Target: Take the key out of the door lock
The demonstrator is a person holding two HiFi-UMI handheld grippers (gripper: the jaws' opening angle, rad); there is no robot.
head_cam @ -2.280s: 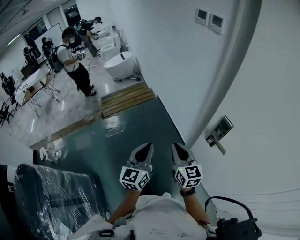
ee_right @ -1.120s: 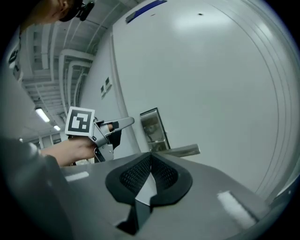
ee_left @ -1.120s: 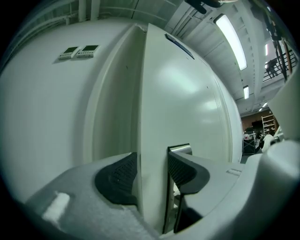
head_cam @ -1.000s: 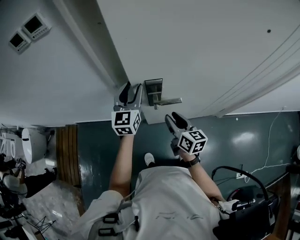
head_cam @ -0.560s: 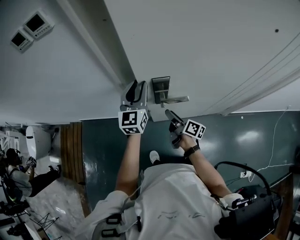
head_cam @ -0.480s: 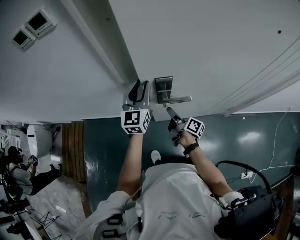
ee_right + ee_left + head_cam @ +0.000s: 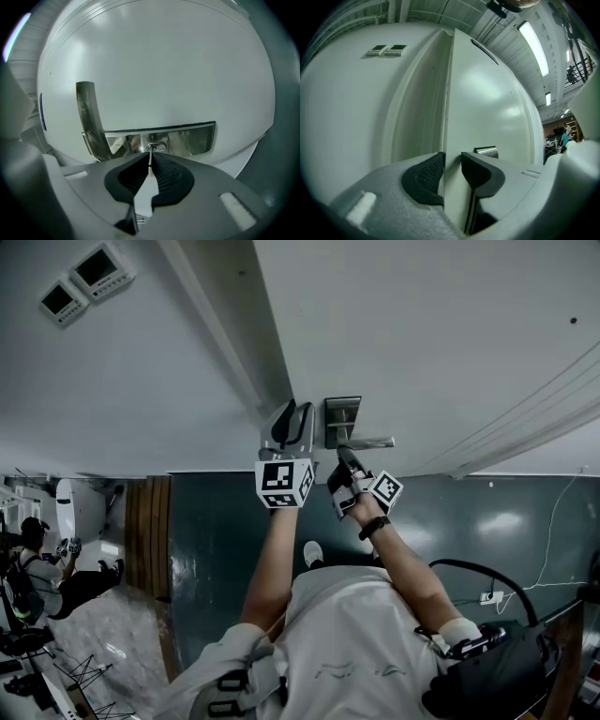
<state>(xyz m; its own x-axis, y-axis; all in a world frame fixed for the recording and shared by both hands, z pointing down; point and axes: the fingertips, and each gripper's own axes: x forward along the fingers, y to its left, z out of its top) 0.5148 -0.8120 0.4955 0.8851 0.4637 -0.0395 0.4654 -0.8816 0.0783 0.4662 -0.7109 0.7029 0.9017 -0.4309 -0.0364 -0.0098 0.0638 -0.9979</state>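
R gripper [image 7: 149,155] jaws just closed onto thin key [image 7: 150,164], apparently seated in steel lock plate [image 7: 192,140] w/ lever handle [image 7: 89,117].

This is a large indoor hall set up as a test or demonstration space, not a lived-in home. A white door [image 7: 450,324] and a wall with two control panels [image 7: 89,282] stand on a glossy dark green floor [image 7: 216,540]. At nine o'clock in the head view are wooden planks [image 7: 148,535], a white bathroom fixture [image 7: 64,507] and a person [image 7: 33,568] among equipment stands. At three o'clock a loose cable [image 7: 553,521] crosses the floor. The left gripper view shows long strip lights [image 7: 533,42] on a bare ceiling at one o'clock.
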